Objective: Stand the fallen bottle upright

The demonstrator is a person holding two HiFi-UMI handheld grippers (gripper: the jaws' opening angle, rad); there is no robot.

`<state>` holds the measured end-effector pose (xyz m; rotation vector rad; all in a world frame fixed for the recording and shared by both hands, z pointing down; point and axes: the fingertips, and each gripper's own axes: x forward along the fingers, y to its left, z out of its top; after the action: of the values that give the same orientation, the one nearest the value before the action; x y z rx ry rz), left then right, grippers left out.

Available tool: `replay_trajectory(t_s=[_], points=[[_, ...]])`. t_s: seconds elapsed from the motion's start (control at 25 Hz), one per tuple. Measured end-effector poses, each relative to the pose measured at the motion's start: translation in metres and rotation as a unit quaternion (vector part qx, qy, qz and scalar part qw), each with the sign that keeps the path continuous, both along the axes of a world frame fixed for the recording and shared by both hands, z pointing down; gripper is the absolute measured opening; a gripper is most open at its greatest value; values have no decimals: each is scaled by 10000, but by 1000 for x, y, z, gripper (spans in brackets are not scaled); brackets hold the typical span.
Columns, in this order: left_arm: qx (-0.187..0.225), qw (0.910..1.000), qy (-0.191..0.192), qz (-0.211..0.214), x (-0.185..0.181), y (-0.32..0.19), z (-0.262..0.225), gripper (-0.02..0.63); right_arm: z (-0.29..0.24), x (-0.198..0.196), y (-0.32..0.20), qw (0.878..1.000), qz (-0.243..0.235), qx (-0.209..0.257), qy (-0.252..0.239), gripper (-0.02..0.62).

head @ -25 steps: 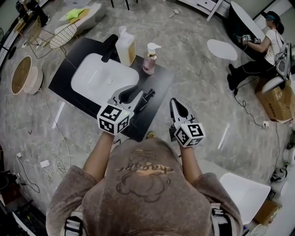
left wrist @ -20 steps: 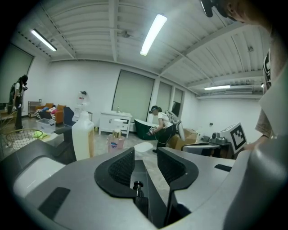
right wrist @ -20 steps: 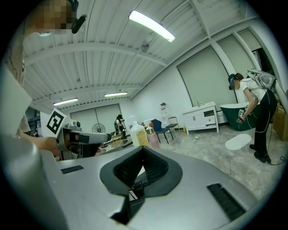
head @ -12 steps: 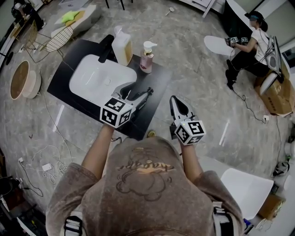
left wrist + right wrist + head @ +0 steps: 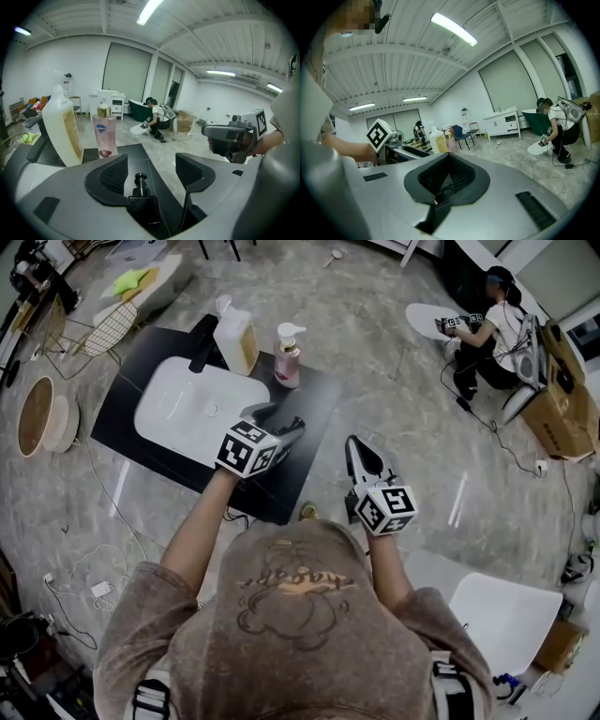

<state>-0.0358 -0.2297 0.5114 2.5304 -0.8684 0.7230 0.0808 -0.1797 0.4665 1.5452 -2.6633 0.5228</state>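
A small black bottle (image 5: 292, 427) lies on its side on the black counter (image 5: 319, 395), cap pointing away from me. My left gripper (image 5: 278, 421) is down over it with its jaws opening wide. In the left gripper view the bottle (image 5: 142, 206) rests low between the two pads of the left gripper (image 5: 151, 165), and neither pad touches it. My right gripper (image 5: 357, 450) hovers off the counter's right corner above the floor, its jaws shut with nothing in them. The right gripper view shows the right gripper (image 5: 446, 180) with its pads closed together.
A white sink basin (image 5: 187, 404) is set in the counter, with a black faucet (image 5: 202, 341) behind it. A large yellowish pump bottle (image 5: 235, 336) and a pink pump bottle (image 5: 287, 356) stand upright at the back. A person (image 5: 487, 329) crouches far right. A white chair (image 5: 506, 615) is near right.
My left gripper has dropped forward and down onto the lying black bottle, and its jaws have spread apart. The right gripper has stayed where it was.
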Motion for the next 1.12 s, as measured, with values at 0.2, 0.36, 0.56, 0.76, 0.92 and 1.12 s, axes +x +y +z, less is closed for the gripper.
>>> replay_trajectory(t_s=[0.2, 0.36, 0.56, 0.76, 0.92, 1.12], points=[[-248, 9986, -400, 224, 10, -9, 28, 307, 1, 7, 1, 10000, 80, -29, -1, 0], [-413, 9959, -671, 436, 17, -15, 47, 307, 2, 13, 0, 9999, 158, -56, 6, 0], [-684, 9914, -925, 623, 23, -24, 70, 307, 8, 21, -2, 9996, 279, -100, 2, 0], [-931, 9835, -1305, 835, 24, -26, 97, 307, 12, 25, -6, 9993, 344, -139, -13, 0], [-1033, 9763, -1617, 1001, 25, -28, 114, 305, 15, 29, -10, 9991, 378, -176, -25, 0], [-1219, 9674, -1871, 1198, 28, -25, 126, 290, 16, 35, -13, 9988, 445, -219, -44, 0]])
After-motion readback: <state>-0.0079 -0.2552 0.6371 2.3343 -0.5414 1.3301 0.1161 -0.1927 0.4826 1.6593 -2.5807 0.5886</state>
